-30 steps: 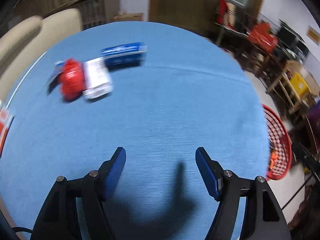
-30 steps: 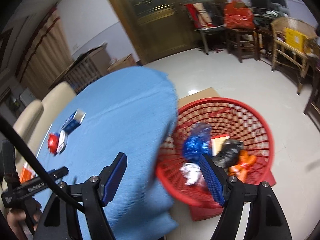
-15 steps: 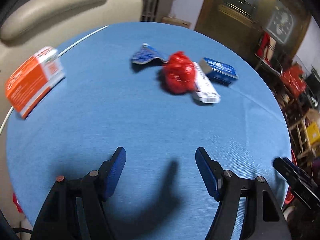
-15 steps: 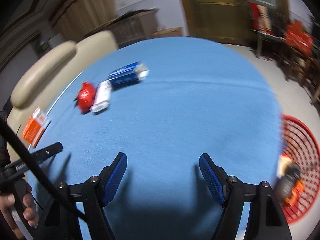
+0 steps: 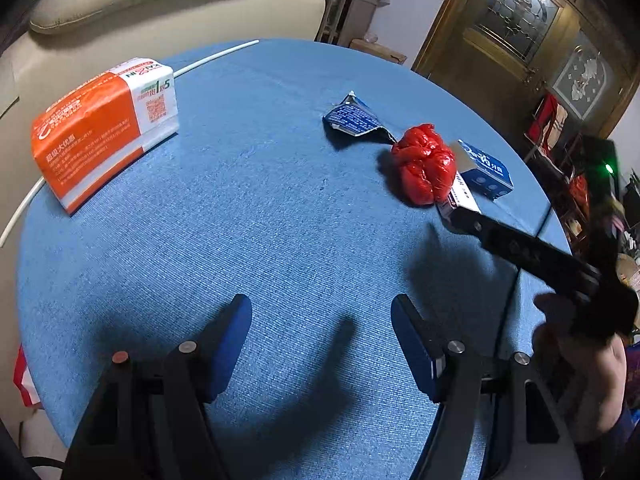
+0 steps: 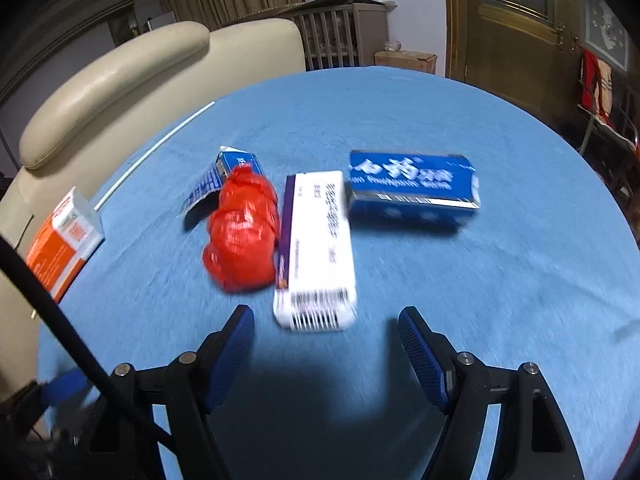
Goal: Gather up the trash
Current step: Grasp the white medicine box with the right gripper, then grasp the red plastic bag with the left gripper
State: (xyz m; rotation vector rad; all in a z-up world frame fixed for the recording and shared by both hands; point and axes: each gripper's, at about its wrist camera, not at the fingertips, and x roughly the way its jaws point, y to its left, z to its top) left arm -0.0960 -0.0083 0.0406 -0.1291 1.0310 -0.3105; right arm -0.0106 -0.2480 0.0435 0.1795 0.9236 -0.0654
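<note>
On the round blue table [image 5: 248,216] lies a cluster of trash: a crumpled red plastic bag [image 5: 424,168] [image 6: 242,232], a white carton with a barcode [image 6: 316,248], a blue box [image 6: 412,186] [image 5: 484,168] and a torn blue wrapper [image 5: 354,120] [image 6: 218,176]. My right gripper [image 6: 326,320] is open, just short of the white carton's near end. My left gripper [image 5: 322,312] is open over bare cloth, well short of the cluster. The right gripper's black finger [image 5: 520,246] reaches in from the right in the left wrist view and hides part of the white carton.
An orange and white tissue pack [image 5: 100,128] [image 6: 60,244] sits at the table's left edge beside a thin white rod [image 6: 154,150]. A beige armchair [image 5: 152,4] stands behind the table. A wooden door [image 5: 520,24] and cluttered furniture are at the far right.
Both views swung left over the table. The right gripper left the red basket by the table and now hangs close to the white carton. The tissue pack came into the left view.
</note>
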